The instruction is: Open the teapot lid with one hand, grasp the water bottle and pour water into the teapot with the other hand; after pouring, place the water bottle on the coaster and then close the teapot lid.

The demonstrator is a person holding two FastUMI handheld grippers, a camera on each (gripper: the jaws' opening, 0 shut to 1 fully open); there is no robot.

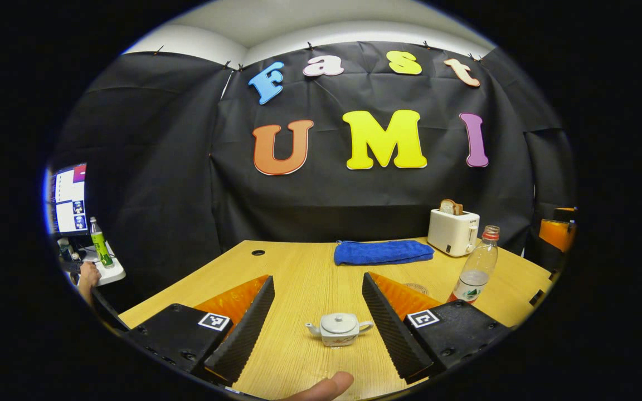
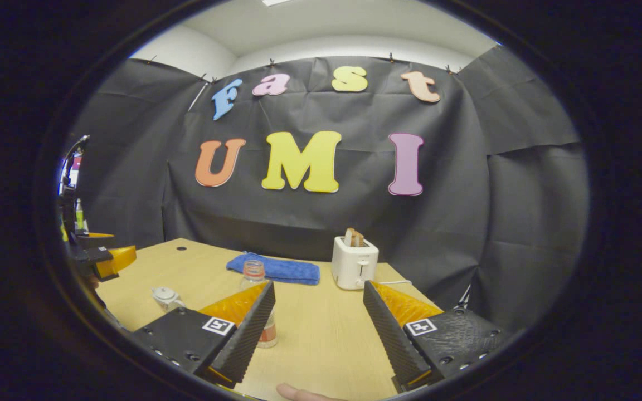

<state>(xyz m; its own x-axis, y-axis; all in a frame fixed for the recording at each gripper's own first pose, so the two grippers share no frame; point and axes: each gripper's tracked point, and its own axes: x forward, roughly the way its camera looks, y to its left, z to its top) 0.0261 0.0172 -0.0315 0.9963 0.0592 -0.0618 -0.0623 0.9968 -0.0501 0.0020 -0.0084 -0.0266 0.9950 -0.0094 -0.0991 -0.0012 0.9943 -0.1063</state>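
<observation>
**Opening stage: both tools spread, lid on, bottle untouched**

I am holding the left gripper (image 1: 312,328) above the table (image 1: 298,273) with its fingers spread wide and pinching nothing. The teapot (image 1: 339,328) is sitting between the two fingers in the left gripper view, slightly ahead of the tips, with its lid (image 1: 339,321) seated. The water bottle (image 1: 476,264) is standing upright at about 2 o'clock from the teapot, cap on, and is part full. A round mark on the tabletop just left of the bottle's base may be the coaster (image 1: 417,288); I cannot confirm it.

I am keeping the right gripper (image 2: 318,328) spread as well, gripping nothing. In the right gripper view the bottle is standing behind the left finger at 11 o'clock, partly hidden, and the teapot lies farther off at 10 o'clock.

A blue towel (image 1: 382,252) and a toaster (image 1: 453,231) are occupying the far edge, clear of the work.

Judgement: no step is completed; the lid lift is in hand. Next, the left gripper needs to descend and narrow onto the lid knob. The knob is small, so centring matters.
</observation>
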